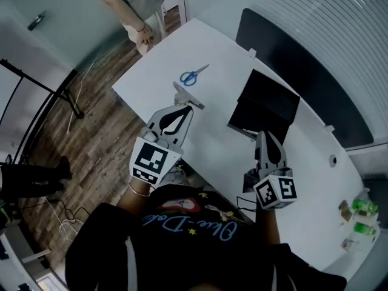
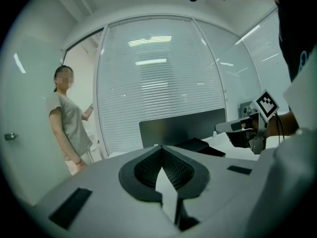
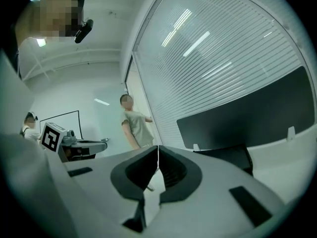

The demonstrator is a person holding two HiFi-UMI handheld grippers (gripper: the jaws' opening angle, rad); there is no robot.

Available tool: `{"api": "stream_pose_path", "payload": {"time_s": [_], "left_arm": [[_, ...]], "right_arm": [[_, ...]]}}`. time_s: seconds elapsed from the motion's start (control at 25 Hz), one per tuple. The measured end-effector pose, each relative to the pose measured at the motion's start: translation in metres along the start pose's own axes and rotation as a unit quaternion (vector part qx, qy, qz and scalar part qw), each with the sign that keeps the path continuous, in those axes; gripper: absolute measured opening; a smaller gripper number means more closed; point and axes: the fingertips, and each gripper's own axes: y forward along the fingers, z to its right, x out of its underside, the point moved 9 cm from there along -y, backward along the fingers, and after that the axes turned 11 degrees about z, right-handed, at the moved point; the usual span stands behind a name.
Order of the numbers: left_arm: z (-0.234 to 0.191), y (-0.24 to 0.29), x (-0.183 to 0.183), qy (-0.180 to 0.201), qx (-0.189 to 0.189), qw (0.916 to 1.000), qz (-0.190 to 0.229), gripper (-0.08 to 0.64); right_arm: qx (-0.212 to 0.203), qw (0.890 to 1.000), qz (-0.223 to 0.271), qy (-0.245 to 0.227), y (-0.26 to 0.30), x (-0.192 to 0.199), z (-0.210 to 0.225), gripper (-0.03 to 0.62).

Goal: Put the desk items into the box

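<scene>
Both tools empty. My left gripper (image 1: 183, 111) has its jaws pressed together with nothing between them, and in the left gripper view the pads (image 2: 148, 168) meet at the tip. My right gripper (image 1: 262, 137) is also closed on nothing.

The blue scissors (image 1: 193, 75) lie flat near the left end of the tabletop (image 1: 212, 138), not yet in the box. A small gray item (image 1: 188, 97), can't tell what, sits between the scissors and the near edge, just beside my left gripper's tip; contact unclear. The black box (image 1: 265, 107) stands open toward the back edge, ahead of my right gripper and near the dark panel (image 1: 297, 71).

A person (image 1: 136, 5) stands off the left end. My left gripper is over the near edge, my right over mid-tabletop.
</scene>
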Motion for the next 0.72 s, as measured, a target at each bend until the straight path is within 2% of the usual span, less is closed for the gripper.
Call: {"api": "stream_pose_path", "payload": {"time_s": [0.36, 0.72], "left_arm": [[-0.048, -0.03, 0.016, -0.016, -0.034, 0.9993, -0.007, 0.009], [-0.075, -0.037, 0.043, -0.038, -0.015, 0.9992, -0.005, 0.009]], "right_arm": [[-0.023, 1.0, -0.01, -0.005, 0.036, 0.013, -0.04, 0.011], [-0.005, 1.0, -0.012, -0.018, 0.044, 0.017, -0.068, 0.011]]}}
